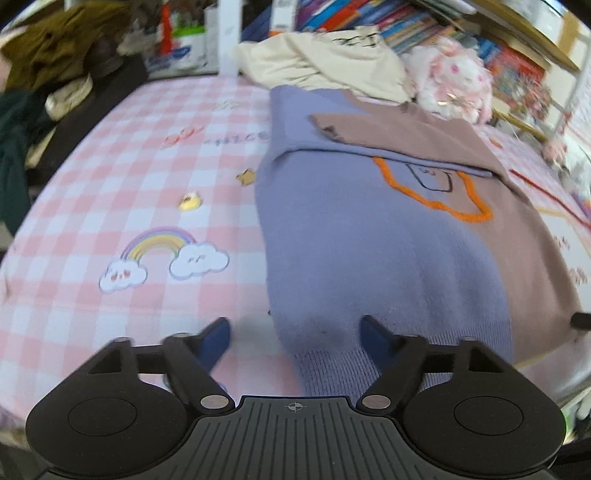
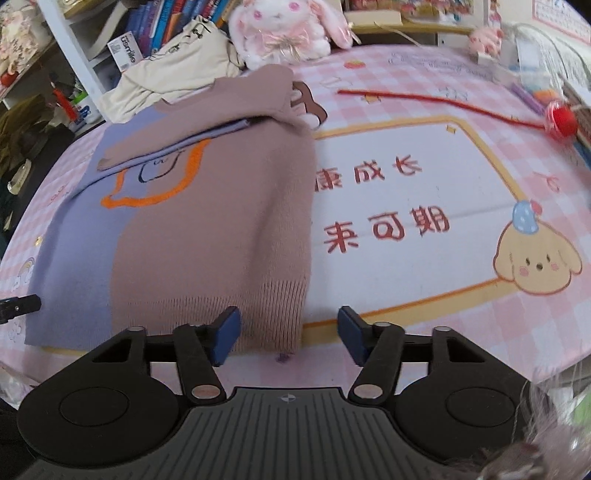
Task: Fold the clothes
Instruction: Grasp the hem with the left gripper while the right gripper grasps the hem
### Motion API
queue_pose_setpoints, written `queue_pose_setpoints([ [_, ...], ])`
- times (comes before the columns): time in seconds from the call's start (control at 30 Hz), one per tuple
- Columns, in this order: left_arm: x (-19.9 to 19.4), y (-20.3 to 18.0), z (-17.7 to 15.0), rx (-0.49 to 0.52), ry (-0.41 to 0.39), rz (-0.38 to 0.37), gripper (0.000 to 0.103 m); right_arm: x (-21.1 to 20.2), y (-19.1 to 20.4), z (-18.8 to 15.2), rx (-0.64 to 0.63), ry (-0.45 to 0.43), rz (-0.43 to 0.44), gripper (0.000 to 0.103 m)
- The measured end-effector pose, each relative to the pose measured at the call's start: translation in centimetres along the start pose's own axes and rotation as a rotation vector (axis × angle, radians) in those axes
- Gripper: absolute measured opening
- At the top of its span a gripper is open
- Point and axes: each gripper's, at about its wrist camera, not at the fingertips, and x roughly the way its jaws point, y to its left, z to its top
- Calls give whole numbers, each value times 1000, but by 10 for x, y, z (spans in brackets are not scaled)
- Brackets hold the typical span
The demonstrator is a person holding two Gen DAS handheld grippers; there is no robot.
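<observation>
A knit sweater [image 1: 369, 236], lilac on one half and dusty pink-brown on the other with an orange outline on the chest, lies flat on a pink checked table cover [image 1: 110, 184]. Both sleeves are folded across its upper part. My left gripper [image 1: 295, 334] is open over the lilac hem corner, its fingers either side of it. In the right wrist view the same sweater [image 2: 207, 221] lies left of centre. My right gripper [image 2: 290, 332] is open at the pink-brown hem corner, with its left finger [image 2: 225, 332] over the ribbed hem.
A cream garment [image 1: 325, 62] and a pink plush rabbit [image 2: 284, 29] lie behind the sweater. Bookshelves stand at the back. A red cord with a red ball [image 2: 563, 118] lies at the right. Dark clothes [image 1: 48, 55] pile at the far left.
</observation>
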Motion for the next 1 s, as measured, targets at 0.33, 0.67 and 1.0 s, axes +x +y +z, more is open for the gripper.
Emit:
queue_pose_setpoints([
  [0.33, -3, 6, 4, -104, 10, -64, 6, -7, 8, 8, -54, -34, 69, 10],
  [0.67, -5, 11, -2, -100, 53, -152, 45, 1, 3, 13, -1, 1, 99, 18],
  [1.0, 2, 18, 1, -152, 41, -137, 5, 12, 9, 15, -9, 28, 103, 11],
])
